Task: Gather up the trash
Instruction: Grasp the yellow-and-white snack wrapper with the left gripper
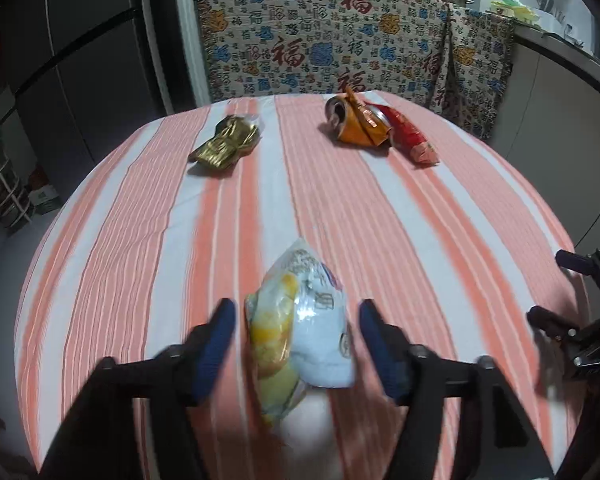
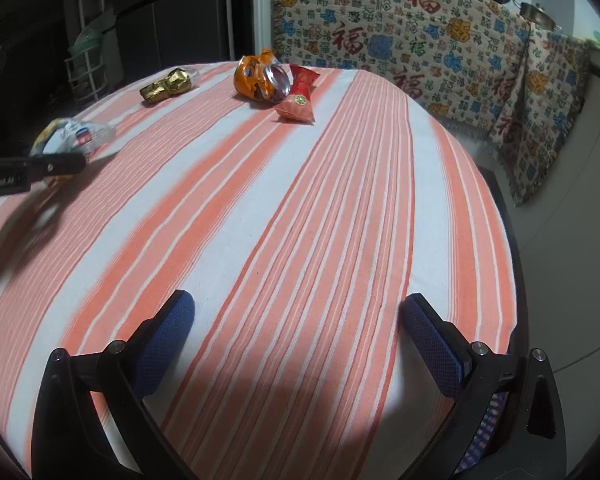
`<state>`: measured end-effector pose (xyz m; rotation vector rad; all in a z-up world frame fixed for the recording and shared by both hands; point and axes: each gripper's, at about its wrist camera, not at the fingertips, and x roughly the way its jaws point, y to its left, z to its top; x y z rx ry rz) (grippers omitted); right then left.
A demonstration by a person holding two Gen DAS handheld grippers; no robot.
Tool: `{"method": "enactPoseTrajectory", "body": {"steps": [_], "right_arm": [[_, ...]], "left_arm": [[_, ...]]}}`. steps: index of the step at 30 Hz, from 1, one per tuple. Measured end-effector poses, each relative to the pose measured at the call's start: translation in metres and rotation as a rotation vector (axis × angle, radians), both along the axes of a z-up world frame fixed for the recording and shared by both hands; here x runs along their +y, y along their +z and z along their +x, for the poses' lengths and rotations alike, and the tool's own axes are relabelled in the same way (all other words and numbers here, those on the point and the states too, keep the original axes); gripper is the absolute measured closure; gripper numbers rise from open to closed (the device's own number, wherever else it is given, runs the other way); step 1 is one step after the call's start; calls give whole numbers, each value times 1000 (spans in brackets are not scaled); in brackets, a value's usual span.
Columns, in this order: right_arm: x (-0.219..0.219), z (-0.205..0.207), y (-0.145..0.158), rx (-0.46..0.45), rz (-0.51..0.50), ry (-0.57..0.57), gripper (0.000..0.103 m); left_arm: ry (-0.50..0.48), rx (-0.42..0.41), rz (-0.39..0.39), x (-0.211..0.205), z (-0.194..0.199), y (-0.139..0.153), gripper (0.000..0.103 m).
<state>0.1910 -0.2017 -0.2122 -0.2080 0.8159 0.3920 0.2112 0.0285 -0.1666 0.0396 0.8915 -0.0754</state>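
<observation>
Four pieces of trash lie on the striped tablecloth, and I count them from left to right across my left camera: one gold wrapper, one pale blue and yellow snack bag close in front of me, one crushed orange can, and one red packet touching the can's right side. The gold wrapper sits well apart from the can and packet, all three at the far end of the table.

My left tongs stand released, one blue pad on each side of the snack bag, with a gap showing between each pad and the bag. I judge the step in hand to be taking this bag. To do it well I should keep the bag centred between the pads, come down until they flank its thick middle rather than its thin crinkled tip, then squeeze slowly so the slippery film bunches up instead of sliding out. I should lift only once the film is pinched firmly.

My right tongs hang released too, wide apart over bare cloth, grasping nothing. I see no bin in either view, so I cannot tell where the bag must go.
</observation>
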Motion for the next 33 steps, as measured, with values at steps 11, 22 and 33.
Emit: {"method": "enactPoseTrajectory", "body": {"steps": [11,22,33], "right_arm": [[-1,0,0,0,3,2,0],[3,43,16,97,47,-71,10],[67,186,23,92,8,-50,36]], "left_arm": [[39,35,-9,8,6,-20,11],[33,40,-11,9,7,-20,7],[35,39,-12,9,6,-21,7]]}}
